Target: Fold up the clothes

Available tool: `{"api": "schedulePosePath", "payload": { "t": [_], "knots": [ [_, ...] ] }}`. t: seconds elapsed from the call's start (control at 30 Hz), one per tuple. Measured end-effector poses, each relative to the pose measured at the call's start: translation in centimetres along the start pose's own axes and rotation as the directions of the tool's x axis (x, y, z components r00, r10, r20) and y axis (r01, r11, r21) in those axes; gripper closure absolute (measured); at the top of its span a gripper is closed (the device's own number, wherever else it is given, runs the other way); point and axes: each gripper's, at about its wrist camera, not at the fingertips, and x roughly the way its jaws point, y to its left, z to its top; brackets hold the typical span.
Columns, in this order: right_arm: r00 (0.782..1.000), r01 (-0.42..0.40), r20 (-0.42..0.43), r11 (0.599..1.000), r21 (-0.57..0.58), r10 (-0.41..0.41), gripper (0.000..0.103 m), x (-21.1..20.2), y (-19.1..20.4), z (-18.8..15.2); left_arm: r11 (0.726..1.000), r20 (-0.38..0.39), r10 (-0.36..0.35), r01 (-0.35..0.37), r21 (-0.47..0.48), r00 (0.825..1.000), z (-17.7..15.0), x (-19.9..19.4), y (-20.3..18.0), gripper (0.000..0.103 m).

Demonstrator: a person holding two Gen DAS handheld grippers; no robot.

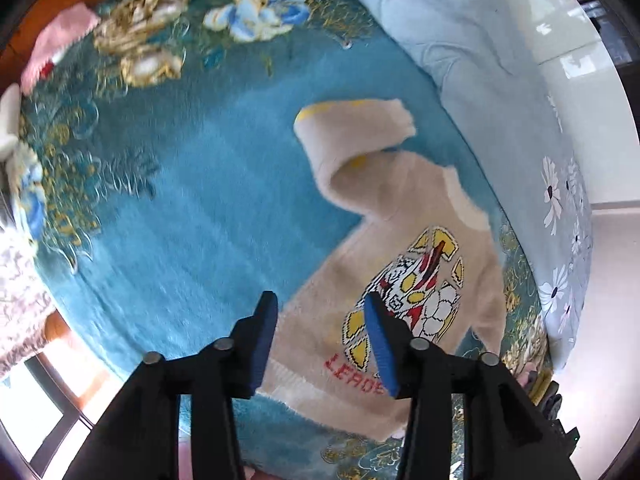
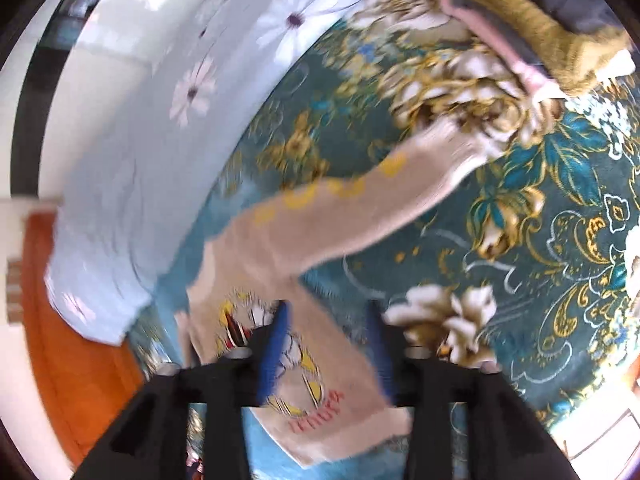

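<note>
— Where is the sweater (image 1: pixel 384 264) lying?

— On the bed, spread front-up on the teal flowered blanket (image 1: pixel 192 200). Beige knit, with a cartoon figure and red lettering near the hem. One sleeve (image 1: pixel 344 136) is bent back on itself toward the chest. In the right wrist view, the other sleeve (image 2: pixel 360 200) stretches out straight across the blanket; that view is blurred.

— Left gripper (image 1: pixel 320 344)?

— Above the hem, jaws wide apart, blue pads (image 1: pixel 264 344) showing, nothing between them. I cannot tell whether the tips touch the knit.

— Right gripper (image 2: pixel 332 344)?

— Also spread wide, over the lower front of the sweater (image 2: pixel 320 360). Nothing clamped, as far as the blur allows.

— Anything else on the bed?

— A pale blue quilt with white daisies (image 1: pixel 520 120) along the blanket's edge beside the sweater. A pink garment (image 1: pixel 56 44) at the far corner in the left view. In the right view, a mustard knitted piece (image 2: pixel 540 28) and something pink (image 2: pixel 500 44) lie beyond the outstretched sleeve.
</note>
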Motion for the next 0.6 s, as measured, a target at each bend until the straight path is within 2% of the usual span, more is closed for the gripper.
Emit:
{"api": "schedulePosePath", "payload": {
  "t": [0.17, 0.33, 0.47, 0.6],
  "knots": [
    [0.999, -0.035, -0.028, 0.983, 0.18, 0.04, 0.045, 1.9, -6.3, 2.3, 0.997, -0.023, 0.077, -0.077, 0.011, 0.997, -1.4, 0.0, -0.6, 0.055],
    [0.992, -0.109, -0.018, 0.912, 0.396, 0.127, 0.045, 5.3, -11.5, 4.2, 0.99, -0.009, 0.139, -0.139, -0.017, 0.99, -1.5, -0.7, 0.0, 0.055],
    [0.991, -0.112, -0.009, 0.871, 0.478, 0.132, 0.045, 7.9, -12.7, 5.9, 0.983, 0.021, 0.167, -0.165, -0.081, 0.986, -0.9, -1.9, 0.7, 0.055],
    [0.991, -0.11, -0.007, 0.851, 0.513, 0.133, 0.045, 10.9, -12.1, 7.6, 0.975, 0.007, 0.192, -0.19, -0.114, 0.981, -1.2, -2.4, 1.7, 0.055]
  ]
}}
